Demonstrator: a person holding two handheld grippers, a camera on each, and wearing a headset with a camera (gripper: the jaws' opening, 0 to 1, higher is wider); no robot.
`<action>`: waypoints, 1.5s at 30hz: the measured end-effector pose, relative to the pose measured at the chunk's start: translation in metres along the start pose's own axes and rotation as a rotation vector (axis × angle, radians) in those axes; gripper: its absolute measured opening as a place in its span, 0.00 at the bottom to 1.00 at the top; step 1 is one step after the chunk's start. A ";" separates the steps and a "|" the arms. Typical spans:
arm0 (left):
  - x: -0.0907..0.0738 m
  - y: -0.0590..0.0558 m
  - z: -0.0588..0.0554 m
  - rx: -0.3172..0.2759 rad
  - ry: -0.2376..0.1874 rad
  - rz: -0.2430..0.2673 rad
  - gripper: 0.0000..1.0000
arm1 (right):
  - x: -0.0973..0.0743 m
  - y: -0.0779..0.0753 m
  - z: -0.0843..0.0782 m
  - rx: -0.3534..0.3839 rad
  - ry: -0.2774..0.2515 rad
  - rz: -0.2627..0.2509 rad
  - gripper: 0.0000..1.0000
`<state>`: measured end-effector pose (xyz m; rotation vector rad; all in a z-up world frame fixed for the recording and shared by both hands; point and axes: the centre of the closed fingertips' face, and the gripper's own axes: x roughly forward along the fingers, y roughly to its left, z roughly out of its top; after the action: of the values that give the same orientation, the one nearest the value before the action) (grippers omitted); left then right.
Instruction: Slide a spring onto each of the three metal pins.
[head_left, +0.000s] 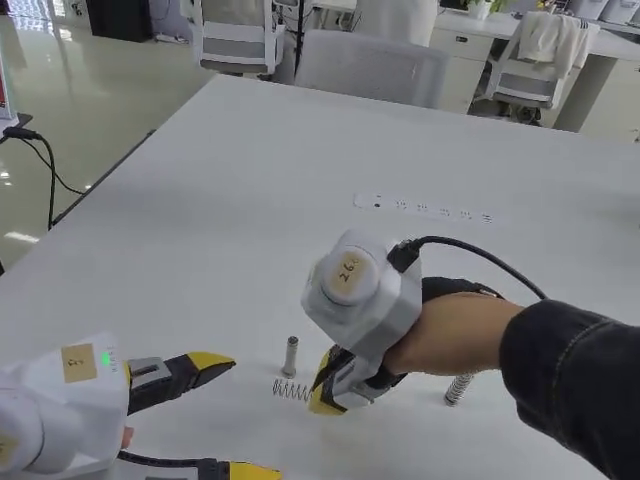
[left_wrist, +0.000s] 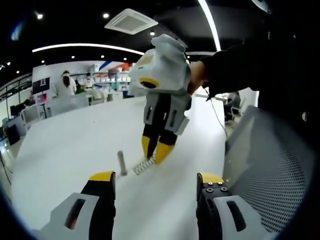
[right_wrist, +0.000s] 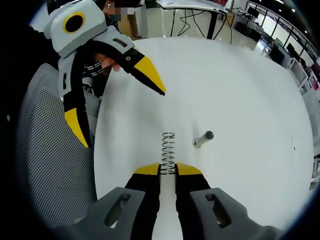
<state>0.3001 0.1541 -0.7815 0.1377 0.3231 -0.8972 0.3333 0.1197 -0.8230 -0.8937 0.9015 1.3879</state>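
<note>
While the right gripper (right_wrist: 167, 170) pinched one end of a spring (right_wrist: 168, 147) between its almost shut jaws, the rest of the spring stuck out straight ahead of the tips. A bare metal pin (right_wrist: 202, 139) stood on the white table (right_wrist: 240, 90) just right of the spring, not touching it. The left gripper (left_wrist: 156, 177) was wide open and held nothing.

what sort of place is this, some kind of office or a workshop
Most likely an open-plan office or lab, not a workshop: a large white table, office chairs and more desks behind it, and a ceiling air-conditioning vent among strip lights.
</note>
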 end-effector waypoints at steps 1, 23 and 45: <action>0.001 0.000 0.000 0.001 0.000 0.000 0.59 | -0.004 0.002 0.000 -0.013 0.001 0.000 0.08; 0.008 -0.018 0.008 0.055 -0.014 -0.075 0.28 | -0.027 0.041 0.011 -0.178 0.020 0.079 0.08; 0.007 -0.032 0.007 0.084 -0.012 -0.139 0.04 | -0.030 0.058 0.011 -0.274 0.031 0.145 0.08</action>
<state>0.2807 0.1271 -0.7773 0.1895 0.2866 -1.0493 0.2759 0.1171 -0.7906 -1.0750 0.8236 1.6546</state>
